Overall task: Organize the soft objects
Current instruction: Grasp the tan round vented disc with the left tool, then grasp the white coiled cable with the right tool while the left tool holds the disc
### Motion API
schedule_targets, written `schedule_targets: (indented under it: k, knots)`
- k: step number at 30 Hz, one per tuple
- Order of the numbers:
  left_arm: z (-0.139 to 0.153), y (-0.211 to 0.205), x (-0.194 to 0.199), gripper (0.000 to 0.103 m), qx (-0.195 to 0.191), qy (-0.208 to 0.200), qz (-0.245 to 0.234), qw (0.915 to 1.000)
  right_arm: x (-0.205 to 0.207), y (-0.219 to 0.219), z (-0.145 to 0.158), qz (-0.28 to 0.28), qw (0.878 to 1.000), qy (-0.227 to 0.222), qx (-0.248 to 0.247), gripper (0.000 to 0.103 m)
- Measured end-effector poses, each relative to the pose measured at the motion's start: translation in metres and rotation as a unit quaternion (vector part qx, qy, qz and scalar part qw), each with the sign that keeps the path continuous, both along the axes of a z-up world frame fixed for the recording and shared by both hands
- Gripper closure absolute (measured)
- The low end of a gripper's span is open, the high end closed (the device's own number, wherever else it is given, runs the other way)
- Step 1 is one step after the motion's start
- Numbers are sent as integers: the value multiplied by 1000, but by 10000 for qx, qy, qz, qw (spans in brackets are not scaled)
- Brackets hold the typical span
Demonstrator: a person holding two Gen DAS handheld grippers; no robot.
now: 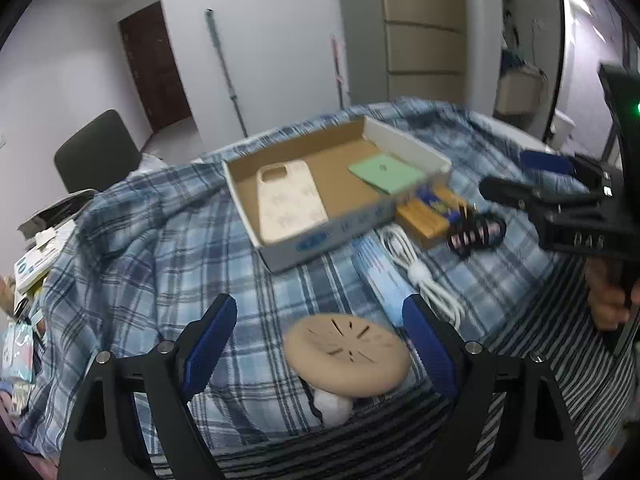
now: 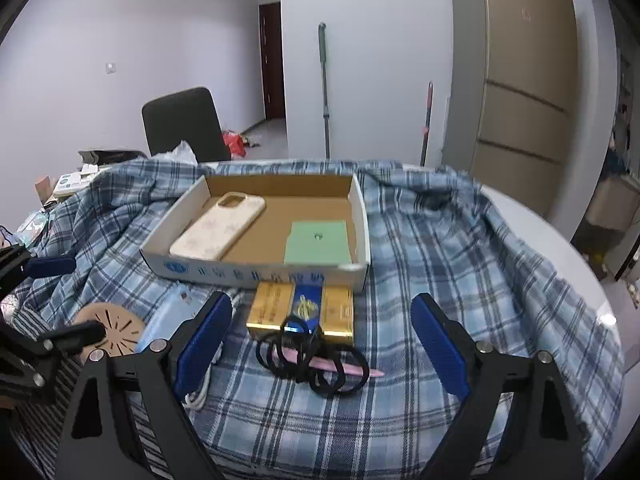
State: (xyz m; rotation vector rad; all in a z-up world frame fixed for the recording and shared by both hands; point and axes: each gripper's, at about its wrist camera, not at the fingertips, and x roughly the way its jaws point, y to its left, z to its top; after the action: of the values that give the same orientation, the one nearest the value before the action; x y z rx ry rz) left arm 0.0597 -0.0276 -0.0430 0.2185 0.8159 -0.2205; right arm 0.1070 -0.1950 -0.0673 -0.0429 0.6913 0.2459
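A cardboard box point(image 1: 280, 256) point(image 2: 256, 270) lies on the plaid cloth and holds a cream phone case point(image 1: 288, 204) point(image 2: 220, 226) and a green square pad point(image 1: 386, 174) point(image 2: 318, 242). My left gripper point(image 1: 320, 344) is open, its fingers on either side of a tan round silicone disc point(image 1: 346, 354) point(image 2: 114, 326) that rests on a white ball point(image 1: 332, 406). My right gripper point(image 2: 320, 340) point(image 1: 520, 176) is open, with black hair ties on a pink strip point(image 2: 320, 364) point(image 1: 476, 232) lying between its fingers.
A gold and blue pack point(image 2: 300, 310) point(image 1: 432, 212) sits just in front of the box. A white cable point(image 1: 416, 268) and a blue face mask point(image 1: 380, 276) lie beside it. A dark chair point(image 2: 182, 126) and clutter point(image 1: 36, 256) stand at the left.
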Motion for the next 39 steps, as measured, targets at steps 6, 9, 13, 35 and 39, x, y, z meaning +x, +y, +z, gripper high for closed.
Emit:
schedule_targets:
  k: [6, 9, 13, 35, 39]
  knots:
    - [-29, -11, 6, 16, 396, 358, -314, 9981, 3, 5, -7, 112, 9998, 137, -72, 13]
    - [-40, -12, 10, 16, 349, 625, -427, 9965, 5, 7, -11, 176, 9996, 211, -103, 13]
    - [-47, -12, 12, 16, 274, 792, -526, 9951, 5, 7, -12, 209, 9995, 228, -47, 13]
    - [-34, 5, 1, 27, -263, 271, -337, 9987, 3, 2, -8, 113, 9998, 144, 61, 13]
    - [-18, 27, -7, 27, -748, -214, -8, 9970, 2, 4, -6, 51, 9999, 119, -44, 14]
